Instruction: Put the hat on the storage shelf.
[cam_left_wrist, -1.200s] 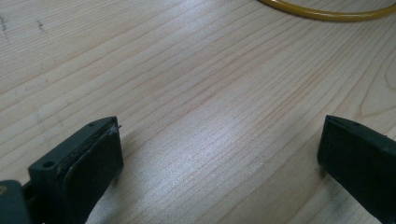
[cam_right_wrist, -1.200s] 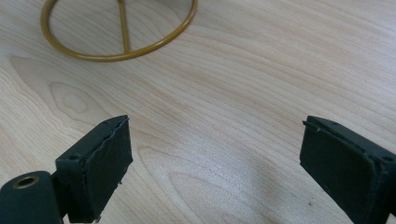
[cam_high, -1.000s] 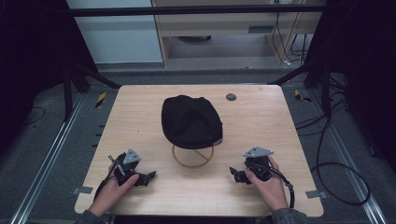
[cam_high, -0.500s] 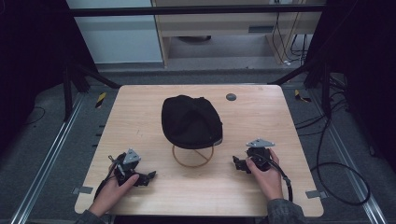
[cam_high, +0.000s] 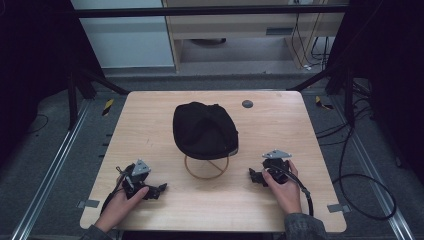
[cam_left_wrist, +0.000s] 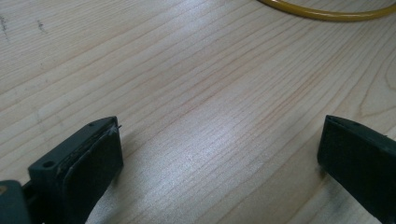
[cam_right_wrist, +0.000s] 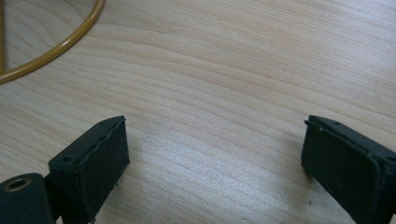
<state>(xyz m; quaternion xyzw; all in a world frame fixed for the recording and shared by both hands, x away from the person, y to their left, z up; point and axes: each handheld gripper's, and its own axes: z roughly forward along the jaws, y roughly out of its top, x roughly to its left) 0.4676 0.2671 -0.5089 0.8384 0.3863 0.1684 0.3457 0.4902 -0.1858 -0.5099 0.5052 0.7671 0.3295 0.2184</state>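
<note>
two open grippers, one hat not yet touched

two grippers low in the high view, both wide open and holding nothing. left gripper (cam_high: 159, 190) at the lower left of the frame, lying close to the table (cam_high: 150, 125). right gripper (cam_high: 254, 176) at the lower right, also low over the wood. in the left gripper view, two black pads (cam_left_wrist: 93, 161) far apart with only bare wood between them. same in the right gripper view: pads (cam_right_wrist: 105, 156) spread wide, nothing in between.

black hat (cam_high: 205, 130) in the middle of the frame, sitting on a yellow ring stand (cam_high: 206, 169). bottom ring of the stand sticking out below the hat, toward the bottom of the frame. a bit of that yellow ring (cam_left_wrist: 327, 14) at the top right of the left gripper view, and a bit (cam_right_wrist: 56, 46) at the top left of the right gripper view. so both grippers near the stand, one on each side, but apart from it.

looks like the very start of the job. nothing grabbed, hat not moved, all of the work left to do. probably next: reaching up and in toward the hat.

hat a little longer from top to bottom of the frame than from side to side. wider end toward the bottom of the frame, rounder end toward the top. front of the hat hard to tell, too dark.

small dark round thing (cam_high: 247, 104) up and to the right of the hat, well apart from it.
</note>
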